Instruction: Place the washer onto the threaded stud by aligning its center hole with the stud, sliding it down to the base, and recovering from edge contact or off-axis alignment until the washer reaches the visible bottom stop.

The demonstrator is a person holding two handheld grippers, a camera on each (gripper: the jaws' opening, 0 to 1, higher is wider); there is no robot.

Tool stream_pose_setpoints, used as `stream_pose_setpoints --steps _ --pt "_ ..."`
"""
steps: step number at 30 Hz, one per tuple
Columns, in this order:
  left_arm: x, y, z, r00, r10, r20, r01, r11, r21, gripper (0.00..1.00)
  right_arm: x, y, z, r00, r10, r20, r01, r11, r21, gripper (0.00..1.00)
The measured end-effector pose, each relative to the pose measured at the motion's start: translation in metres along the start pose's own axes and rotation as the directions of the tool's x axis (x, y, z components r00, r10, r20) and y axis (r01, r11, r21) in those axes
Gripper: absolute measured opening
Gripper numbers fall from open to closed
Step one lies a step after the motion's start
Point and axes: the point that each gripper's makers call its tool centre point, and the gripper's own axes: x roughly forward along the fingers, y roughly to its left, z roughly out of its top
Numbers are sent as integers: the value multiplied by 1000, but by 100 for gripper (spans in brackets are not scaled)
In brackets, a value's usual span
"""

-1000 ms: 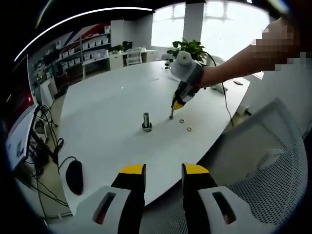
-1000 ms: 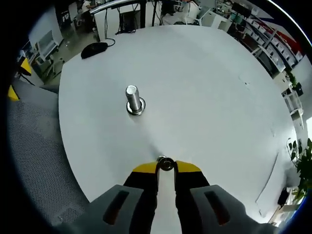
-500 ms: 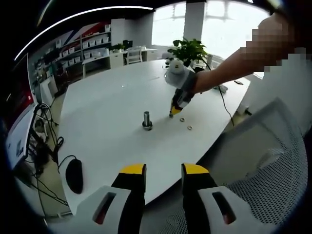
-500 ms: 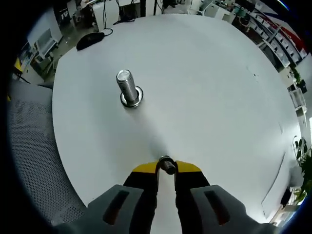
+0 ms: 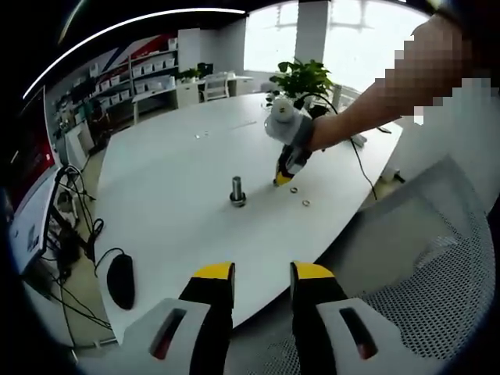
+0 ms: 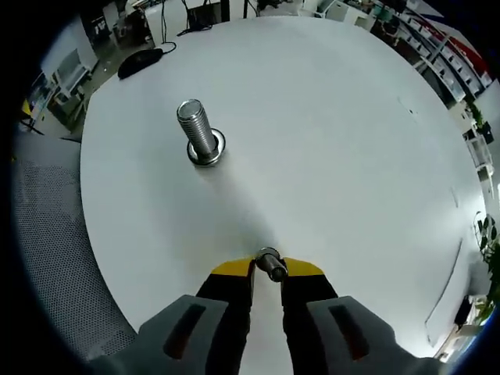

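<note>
- In the right gripper view the right tongs (image 6: pixel 267 267) are clamped on the washer (image 6: pixel 269 262), a small grey metal ring pinched between the two yellow-tipped jaws above the white desk (image 6: pixel 344 141).
- The threaded stud (image 6: pixel 198 134) stands upright on its round base, well apart from the washer, toward the desk edge that faces the mesh chair (image 6: pixel 55 258).
- The left gripper view takes in the scene from off the desk: the left tongs (image 5: pixel 262 275) hang over the near desk edge with the jaws apart and nothing between them.
- From there the right tongs (image 5: pixel 284 176) show at the end of a person's arm (image 5: pixel 367 105), tips down near the stud (image 5: pixel 237 191), not touching it; the washer in them is too small to make out.
- Two spare washers (image 5: pixel 299 196) lie flat on the desk (image 5: pixel 172 156) just beside the right tongs' tips, on the side away from the stud.
- A black mouse (image 5: pixel 119 282) sits near the desk's near-left edge, with cables (image 5: pixel 74 226) hanging past the edge below it.
- A potted plant (image 5: pixel 301 78) stands beyond the far edge, shelves (image 5: pixel 141 78) along the back wall, and a white mesh chair (image 5: pixel 437 250) sits close to the desk's right edge.
- The desk around the stud is bare and white on every side.
</note>
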Motion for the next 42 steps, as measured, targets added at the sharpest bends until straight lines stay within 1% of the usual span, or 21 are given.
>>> stream_pose_setpoints --steps 2,5,10,12,15,18,19,22,24,27,29,32,35,37,39,40,42 --pt "0 0 1 1000 0 1 0 1000 -1 26 -4 3 -2 1000 -6 -1 6 1000 -1 17" --pt "1 -1 1 1000 -4 3 4 1000 2 26 -6 0 -3 1000 -16 2 16 1000 4 20" --pt "1 -2 1 1000 -9 5 9 1000 8 26 -7 -5 -7 1000 -19 -5 19 1000 17 21" --pt "0 -3 2 1000 -10 7 10 1000 6 26 -10 0 -13 1000 -19 -8 19 999 28 21" --pt "0 -3 2 1000 -12 8 12 1000 13 26 -9 2 -23 999 -8 -35 9 1000 26 21" --pt "0 -3 1 1000 -14 8 14 1000 14 26 -11 10 -25 999 2 -35 -1 1000 27 21" --pt "0 -3 1 1000 -15 9 15 1000 12 26 -12 17 -26 999 6 -33 -5 999 36 21" --pt "-1 -4 2 1000 -19 8 18 1000 16 26 -9 20 -28 999 15 -37 -13 999 38 21" --pt "-1 -6 1 1000 -21 5 21 1000 22 26 -10 23 -32 999 14 -53 -13 1000 27 21" --pt "-1 -5 2 1000 -20 8 19 1000 21 26 -7 18 -36 998 16 -64 -15 1000 27 21" --pt "-2 -5 2 1000 -21 10 21 1000 18 26 -8 16 -39 997 19 -70 -16 999 43 21" --pt "-2 -4 1 1000 -21 10 21 1000 18 26 -10 21 -40 998 28 -56 -23 997 76 20" --pt "-2 -5 1 1000 -22 9 22 1000 18 26 -9 22 -39 998 28 -47 -24 996 81 20" --pt "-2 -5 2 1000 -24 7 23 1000 19 26 -7 22 -38 998 45 -44 -41 995 91 20" --pt "-1 -5 1 1000 -27 6 27 1000 16 26 -7 24 -37 997 53 -60 -48 994 95 19" --pt "-1 -5 1 1000 -27 7 27 1000 15 26 -6 23 -36 994 70 -89 -63 995 80 19" --pt "0 -5 2 1000 -29 8 29 999 15 26 -5 22 -35 990 77 -121 -72 997 41 18"
